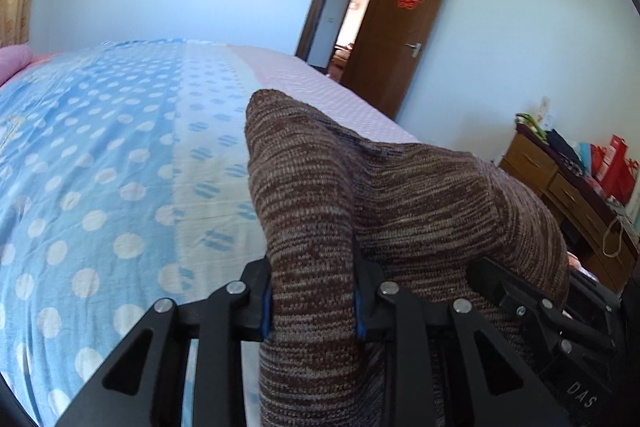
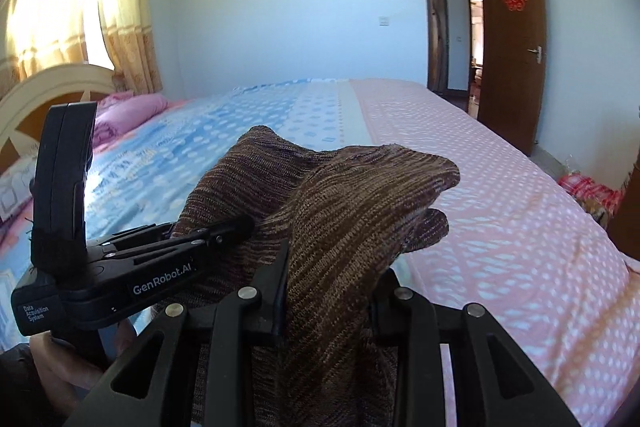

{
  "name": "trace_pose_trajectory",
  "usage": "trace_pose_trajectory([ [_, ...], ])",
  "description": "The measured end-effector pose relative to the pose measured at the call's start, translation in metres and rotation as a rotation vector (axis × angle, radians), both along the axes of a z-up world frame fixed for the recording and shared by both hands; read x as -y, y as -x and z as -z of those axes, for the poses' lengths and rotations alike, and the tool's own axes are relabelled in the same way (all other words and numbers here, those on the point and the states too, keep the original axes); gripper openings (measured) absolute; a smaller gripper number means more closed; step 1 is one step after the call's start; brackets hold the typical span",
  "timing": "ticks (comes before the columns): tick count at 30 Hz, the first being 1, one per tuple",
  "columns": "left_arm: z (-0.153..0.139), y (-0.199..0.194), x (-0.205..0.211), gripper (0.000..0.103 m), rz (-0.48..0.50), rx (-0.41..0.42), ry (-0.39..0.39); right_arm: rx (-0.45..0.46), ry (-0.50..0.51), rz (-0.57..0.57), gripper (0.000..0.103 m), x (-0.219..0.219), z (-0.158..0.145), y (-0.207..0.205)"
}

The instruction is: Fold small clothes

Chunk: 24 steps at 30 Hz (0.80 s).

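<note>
Brown-and-tan marled knit garment point(image 1: 316, 195), a small soft piece of clothing, is held up above the bed, bunched into two humps that rise in front of both cameras. The left gripper point(image 1: 314, 301), black with blue pads on its inner faces, is clamped on a thick fold of the knit, the cloth squeezed between its two fingers and hanging down below them. The right gripper point(image 2: 330, 301), black as well, pinches another fold of the same garment, which drapes over and between its fingers point(image 2: 276, 291); the cloth hides the fingertips, so the grip looks firm but the exact contact cannot be made out. In the right wrist view the left gripper appears from the side, low at the left, its body marked "GenRobot.AI", with its front end buried in the knit just beside the right one. Beneath the garment lies the bed's cotton sheet point(image 1: 100, 163), blue with white dots on one side and pink with pale dots on the other. A pink pillow point(image 2: 132, 111) rests near the cream headboard point(image 2: 44, 87). Beyond the bed a brown wooden door point(image 2: 514, 47) stands open, and a wooden dresser point(image 1: 560, 187) sits against the wall.
</note>
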<state>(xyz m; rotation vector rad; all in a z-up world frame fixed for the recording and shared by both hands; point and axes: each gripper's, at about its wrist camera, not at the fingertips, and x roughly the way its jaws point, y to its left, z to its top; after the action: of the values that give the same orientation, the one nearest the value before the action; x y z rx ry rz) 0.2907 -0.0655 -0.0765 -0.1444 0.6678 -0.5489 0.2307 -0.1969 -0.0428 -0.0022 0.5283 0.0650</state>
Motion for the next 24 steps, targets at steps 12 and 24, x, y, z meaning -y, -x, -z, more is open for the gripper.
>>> trace_pose_trajectory([
  [12, -0.003, 0.001, 0.116, 0.030, 0.165, -0.010, 0.013, -0.001, 0.116, 0.200, 0.031, 0.089, -0.007, 0.006],
  [24, 0.052, -0.040, 0.181, 0.045, 0.074, -0.136, -0.104, -0.196, -0.169, 0.304, 0.040, 0.186, 0.059, -0.061],
])
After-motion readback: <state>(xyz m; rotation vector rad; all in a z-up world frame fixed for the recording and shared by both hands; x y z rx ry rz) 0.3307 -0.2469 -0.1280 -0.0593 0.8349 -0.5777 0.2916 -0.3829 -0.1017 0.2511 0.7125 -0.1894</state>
